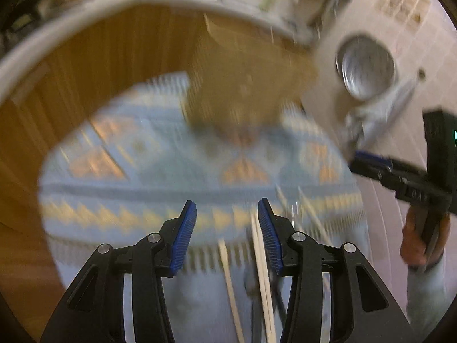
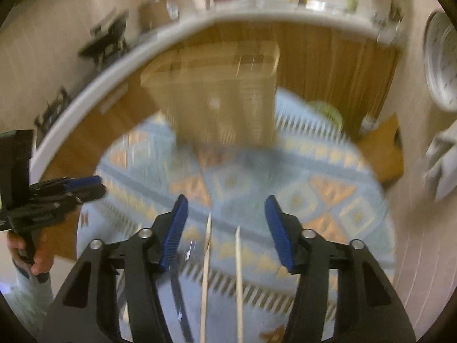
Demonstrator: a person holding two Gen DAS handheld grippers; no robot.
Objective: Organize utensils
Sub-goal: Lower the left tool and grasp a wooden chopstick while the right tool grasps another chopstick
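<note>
Both views are blurred by motion. Pale wooden chopsticks (image 1: 261, 268) lie on a blue patterned mat (image 1: 160, 165) just inside my left gripper's right finger. My left gripper (image 1: 227, 214) is open and empty above the mat. My right gripper (image 2: 225, 208) is open and empty, with two chopsticks (image 2: 238, 280) lying on the mat (image 2: 314, 200) between its fingers. A tan wooden utensil box (image 1: 240, 85) stands at the mat's far side, also in the right wrist view (image 2: 222, 97). The right gripper shows in the left wrist view (image 1: 368, 163); the left gripper shows in the right wrist view (image 2: 82, 185).
The mat lies on a round wooden table (image 1: 85, 65) with a pale rim (image 2: 94, 85). A dark thin utensil (image 2: 180, 308) lies by the chopsticks. A white appliance with a round door (image 1: 365, 68) stands at the right. A green thing (image 2: 328, 111) sits behind the mat.
</note>
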